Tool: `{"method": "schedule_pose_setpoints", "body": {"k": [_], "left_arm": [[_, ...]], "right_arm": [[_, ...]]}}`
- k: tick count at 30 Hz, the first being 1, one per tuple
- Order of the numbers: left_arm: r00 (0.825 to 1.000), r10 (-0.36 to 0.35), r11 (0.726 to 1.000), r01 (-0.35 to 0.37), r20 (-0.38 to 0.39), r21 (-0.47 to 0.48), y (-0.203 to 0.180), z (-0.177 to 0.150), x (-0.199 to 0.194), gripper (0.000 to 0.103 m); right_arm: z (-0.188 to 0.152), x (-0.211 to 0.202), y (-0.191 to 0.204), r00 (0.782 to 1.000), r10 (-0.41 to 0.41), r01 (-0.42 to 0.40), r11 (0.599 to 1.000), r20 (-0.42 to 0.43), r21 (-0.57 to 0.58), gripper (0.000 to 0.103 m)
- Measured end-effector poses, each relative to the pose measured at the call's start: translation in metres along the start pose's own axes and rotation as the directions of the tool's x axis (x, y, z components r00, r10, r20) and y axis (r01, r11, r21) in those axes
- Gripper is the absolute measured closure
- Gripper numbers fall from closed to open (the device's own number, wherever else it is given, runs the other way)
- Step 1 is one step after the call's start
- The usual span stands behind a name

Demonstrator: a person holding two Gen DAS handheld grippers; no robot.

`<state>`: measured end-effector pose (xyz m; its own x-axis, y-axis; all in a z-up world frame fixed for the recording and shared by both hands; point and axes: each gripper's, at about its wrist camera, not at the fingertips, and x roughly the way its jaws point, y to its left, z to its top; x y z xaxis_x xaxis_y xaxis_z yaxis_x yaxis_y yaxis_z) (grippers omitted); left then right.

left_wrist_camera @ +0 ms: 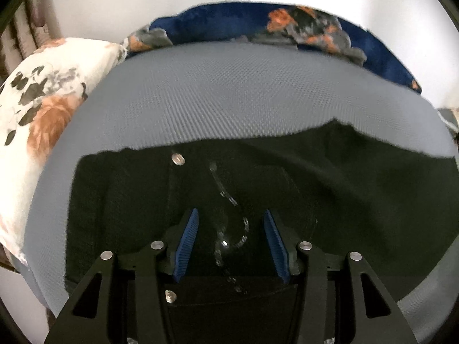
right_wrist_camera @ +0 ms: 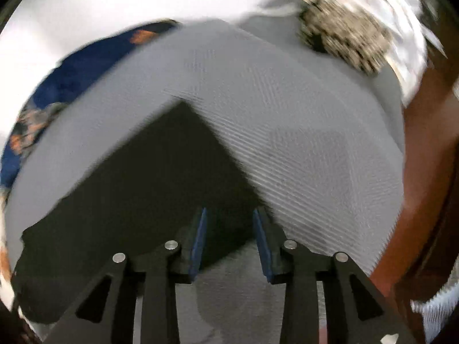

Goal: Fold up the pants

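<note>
Pants point(left_wrist_camera: 287, 177) black, soft, limp, flat on grey bed point(left_wrist_camera: 200, 100). Left gripper point(left_wrist_camera: 231, 239) wide above waistband, button point(left_wrist_camera: 178, 159) at 11 o'clock. Right gripper point(right_wrist_camera: 231, 238) wide over corner; pinch edge there.

Pants point(left_wrist_camera: 287, 177): black, plain; silver metal button point(left_wrist_camera: 178, 159) at the waistband; faint pale glittery squiggle point(left_wrist_camera: 229, 218) printed down the front. In the right wrist view the pants point(right_wrist_camera: 143, 189) show as solid black.

Bed cover point(left_wrist_camera: 229, 91): mid grey, fine woven dotted texture; in the right wrist view point(right_wrist_camera: 301, 132) it reads as grey with thin ribbed lines.

Pillow point(left_wrist_camera: 43, 94): white ground, orange-brown blooms, dark grey-black leaves.

Blanket point(left_wrist_camera: 287, 25): deep navy blue, with orange and grey floral patches.

Left gripper point(left_wrist_camera: 231, 246): black frame, blue ribbed pads, silver round pins.

Right gripper point(right_wrist_camera: 231, 243): black frame, blue pads, silver pins.
</note>
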<state>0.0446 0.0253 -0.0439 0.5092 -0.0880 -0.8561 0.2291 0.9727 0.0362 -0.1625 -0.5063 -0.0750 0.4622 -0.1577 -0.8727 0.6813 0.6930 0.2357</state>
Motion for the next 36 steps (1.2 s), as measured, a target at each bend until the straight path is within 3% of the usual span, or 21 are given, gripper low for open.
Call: {"method": "schedule_pose_setpoints", "body": {"k": [3, 5, 8, 11, 15, 19, 23, 27, 28, 29, 32, 34, 36], "left_arm": [[1.0, 0.014, 1.0, -0.013, 0.022, -0.017, 0.01, 0.006, -0.004, 0.049], [0.999, 0.028, 0.999, -0.027, 0.024, -0.024, 0.018, 0.007, -0.005, 0.048], [0.999, 0.039, 0.998, -0.039, 0.005, -0.047, 0.03, 0.003, -0.003, 0.048], [0.999, 0.044, 0.997, -0.046, -0.028, -0.062, 0.045, -0.006, 0.001, 0.048], [0.999, 0.015, 0.998, -0.018, -0.048, -0.053, 0.049, -0.015, 0.004, 0.048], [0.998, 0.017, 0.998, -0.02, -0.052, -0.063, 0.049, -0.017, 0.007, 0.049], [0.998, -0.002, 0.997, -0.002, -0.057, -0.072, 0.052, -0.016, 0.008, 0.049], [0.998, -0.01, 0.997, 0.006, -0.059, -0.071, 0.053, -0.016, 0.009, 0.048], [0.998, -0.01, 0.998, 0.006, -0.059, -0.069, 0.053, -0.016, 0.009, 0.048], [0.998, -0.011, 0.998, 0.007, -0.059, -0.068, 0.053, -0.016, 0.009, 0.048], [0.998, -0.017, 0.997, 0.013, -0.057, -0.072, 0.054, -0.016, 0.009, 0.048], [0.998, -0.016, 0.997, 0.012, -0.057, -0.07, 0.054, -0.016, 0.009, 0.048], [0.998, -0.013, 0.997, 0.009, -0.058, -0.071, 0.053, -0.016, 0.009, 0.048]], "right_arm": [[0.0, 0.004, 0.067, 0.988, 0.146, -0.152, 0.975, -0.048, -0.163, 0.07], [0.004, 0.011, 0.114, 0.97, 0.225, -0.242, 0.936, -0.095, -0.254, 0.062], [0.01, 0.023, 0.186, 0.934, 0.319, -0.357, 0.857, -0.162, -0.372, 0.059], [0.002, 0.036, 0.263, 0.869, 0.401, -0.494, 0.732, -0.29, -0.469, 0.059], [-0.013, 0.052, 0.34, 0.819, 0.406, -0.573, 0.595, -0.405, -0.563, 0.059], [-0.025, 0.074, 0.397, 0.778, 0.377, -0.628, 0.51, -0.503, -0.588, 0.059], [-0.035, 0.098, 0.431, 0.759, 0.325, -0.647, 0.466, -0.564, -0.603, 0.059], [-0.042, 0.113, 0.439, 0.739, 0.293, -0.667, 0.444, -0.606, -0.599, 0.06], [-0.044, 0.114, 0.44, 0.735, 0.294, -0.672, 0.439, -0.611, -0.597, 0.066], [-0.044, 0.114, 0.44, 0.73, 0.3, -0.678, 0.429, -0.614, -0.596, 0.088], [-0.042, 0.113, 0.443, 0.765, 0.31, -0.642, 0.442, -0.565, -0.627, 0.097], [-0.04, 0.116, 0.442, 0.792, 0.309, -0.609, 0.465, -0.526, -0.642, 0.098], [-0.042, 0.121, 0.445, 0.806, 0.302, -0.59, 0.477, -0.509, -0.651, 0.098]]}}
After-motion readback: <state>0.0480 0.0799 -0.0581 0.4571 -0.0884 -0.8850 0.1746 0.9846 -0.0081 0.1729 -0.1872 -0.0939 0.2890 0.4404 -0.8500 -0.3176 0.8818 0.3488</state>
